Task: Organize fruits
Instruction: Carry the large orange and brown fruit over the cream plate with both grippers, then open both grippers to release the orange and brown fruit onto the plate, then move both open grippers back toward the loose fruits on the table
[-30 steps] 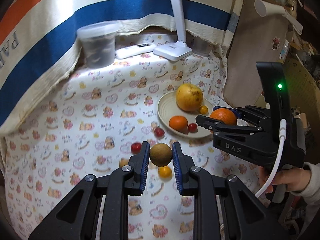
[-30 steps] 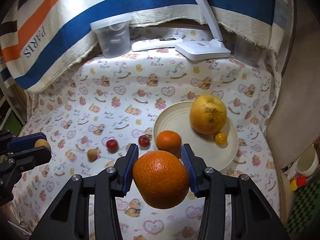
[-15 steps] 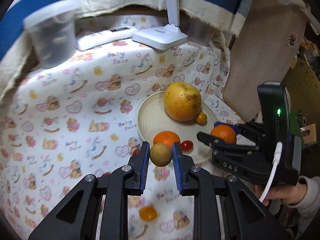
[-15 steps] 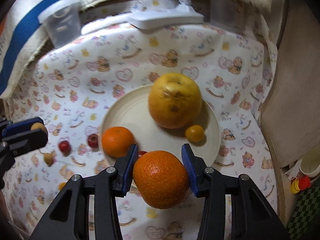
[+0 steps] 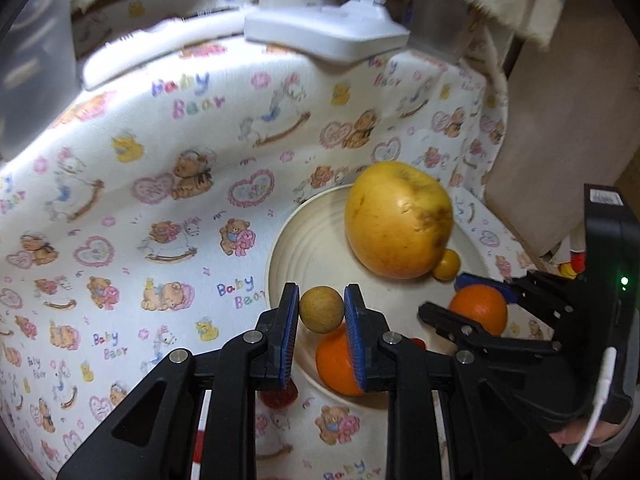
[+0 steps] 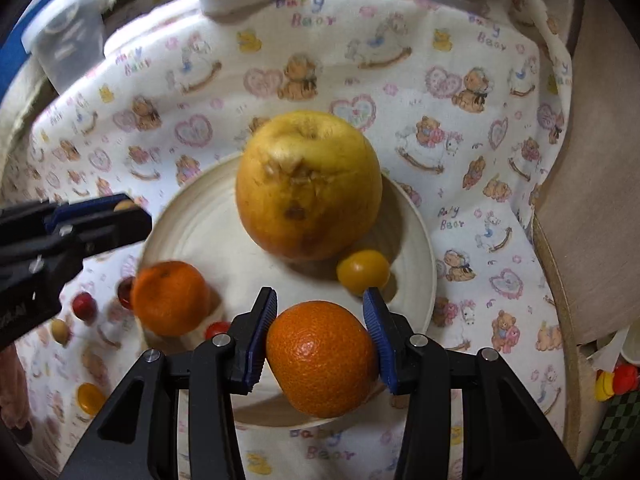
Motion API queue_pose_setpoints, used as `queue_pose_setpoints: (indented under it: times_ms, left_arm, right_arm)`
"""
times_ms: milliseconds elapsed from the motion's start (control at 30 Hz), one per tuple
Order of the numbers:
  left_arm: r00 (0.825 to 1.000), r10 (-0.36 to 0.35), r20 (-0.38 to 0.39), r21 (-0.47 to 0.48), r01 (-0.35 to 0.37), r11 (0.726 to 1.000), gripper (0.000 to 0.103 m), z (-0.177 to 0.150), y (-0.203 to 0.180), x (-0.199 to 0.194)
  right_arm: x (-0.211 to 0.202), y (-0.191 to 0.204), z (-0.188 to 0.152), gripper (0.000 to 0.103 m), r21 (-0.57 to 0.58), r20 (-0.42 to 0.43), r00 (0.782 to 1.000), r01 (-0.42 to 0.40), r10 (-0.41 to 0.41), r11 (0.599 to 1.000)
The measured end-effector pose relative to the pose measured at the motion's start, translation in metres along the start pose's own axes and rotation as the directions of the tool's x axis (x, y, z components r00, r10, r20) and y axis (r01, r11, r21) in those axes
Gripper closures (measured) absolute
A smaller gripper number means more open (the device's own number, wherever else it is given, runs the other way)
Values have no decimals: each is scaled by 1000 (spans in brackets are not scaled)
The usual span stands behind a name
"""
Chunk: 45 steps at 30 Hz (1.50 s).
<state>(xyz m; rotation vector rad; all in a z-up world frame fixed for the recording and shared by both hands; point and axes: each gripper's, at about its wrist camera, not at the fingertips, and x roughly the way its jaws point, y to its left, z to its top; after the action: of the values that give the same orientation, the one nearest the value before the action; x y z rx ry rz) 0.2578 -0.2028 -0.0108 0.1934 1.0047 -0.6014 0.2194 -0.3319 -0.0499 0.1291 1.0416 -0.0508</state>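
Observation:
My left gripper (image 5: 322, 310) is shut on a small tan round fruit (image 5: 321, 309) and holds it over the near left rim of the cream plate (image 5: 296, 240). My right gripper (image 6: 320, 334) is shut on an orange (image 6: 320, 356) and holds it over the plate's (image 6: 416, 248) near edge. On the plate lie a big yellow citrus (image 6: 308, 188), a small yellow fruit (image 6: 362, 272), a mandarin (image 6: 170, 298) and a red cherry tomato (image 6: 216, 329). The right gripper (image 5: 480, 312) with its orange (image 5: 478, 312) shows in the left wrist view.
Left of the plate on the bear-print cloth lie red cherry tomatoes (image 6: 83, 306), a small tan fruit (image 6: 59, 330) and a small orange fruit (image 6: 90, 398). A white lamp base (image 5: 324, 38), a remote (image 5: 120, 68) and a plastic tub (image 6: 66, 36) stand at the back. A brown board (image 6: 592, 184) borders the right.
Both grippers have moved forward and down toward the plate with their fruits. The plate and the yellow citrus now look much larger and closer.

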Motion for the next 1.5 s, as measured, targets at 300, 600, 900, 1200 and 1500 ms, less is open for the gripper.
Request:
queue_pose_setpoints:
  times_ms: [300, 600, 900, 1200, 1500]
  left_arm:
    - [1000, -17, -25, -2, 17, 1000, 81, 0, -4, 14]
    - [1000, 0, -30, 23, 1, 1000, 71, -2, -10, 16]
    - [999, 24, 22, 61, -25, 998, 61, -10, -13, -9]
    - [991, 44, 128, 76, -54, 996, 61, -23, -13, -64]
    - [969, 15, 246, 37, -25, 999, 61, -49, -1, -130]
  right_arm:
    - [6, -9, 3, 55, 13, -1, 1000, -21, 21, 1000]
    - [0, -9, -1, 40, -4, 5, 1000, -1, 1, 1000]
    - [-24, -8, -5, 35, -1, 58, 998, 21, -21, 1000]
    - [-65, 17, 7, 35, -51, 137, 989, 65, -57, 997]
    - [-107, 67, 9, 35, -130, 215, 976, 74, -44, 989]
